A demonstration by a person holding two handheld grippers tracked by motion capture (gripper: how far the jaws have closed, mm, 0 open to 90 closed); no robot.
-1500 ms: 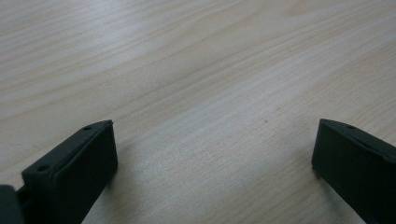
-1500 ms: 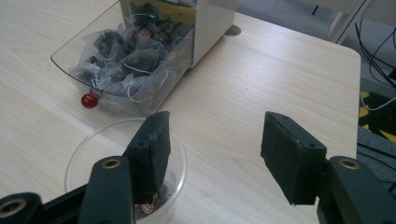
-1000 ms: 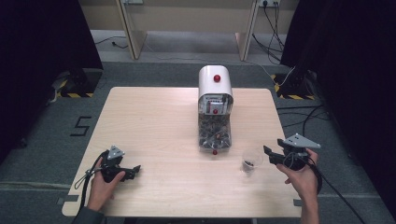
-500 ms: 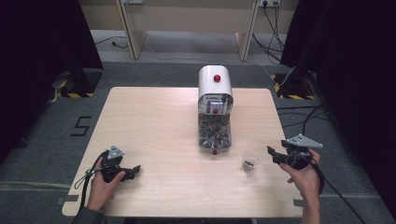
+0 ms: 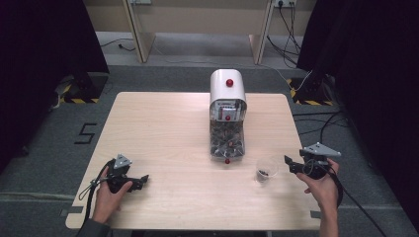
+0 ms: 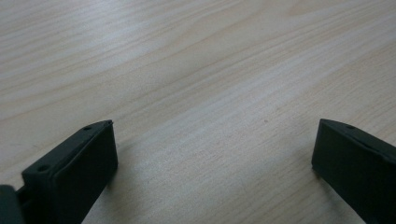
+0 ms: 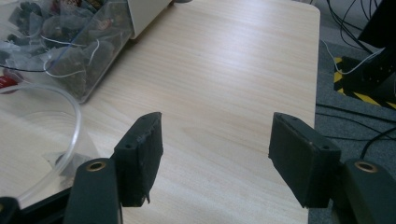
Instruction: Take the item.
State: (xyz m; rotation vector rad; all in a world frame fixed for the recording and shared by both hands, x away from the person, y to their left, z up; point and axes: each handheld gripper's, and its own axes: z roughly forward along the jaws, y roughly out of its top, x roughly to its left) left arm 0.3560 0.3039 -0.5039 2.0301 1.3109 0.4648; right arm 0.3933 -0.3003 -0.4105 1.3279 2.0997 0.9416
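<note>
High view, right gripper (image 5: 295, 166): jaws apart and just been opening, nothing between them, poised just right of the cup.
Cup (image 5: 266, 170): clear plastic, upright, dark bits at its bottom; stands just left of that gripper, near the dispenser's outlet, likely to catch its fill.
Dispenser (image 5: 228, 118): beyond the cup, well left of the right gripper.
Left gripper (image 5: 140, 179): jaws wide apart over bare table (image 6: 201, 84), idle, far from the cup.

Grey carpet floor (image 5: 44, 163), black curtains (image 5: 44, 44)
</note>
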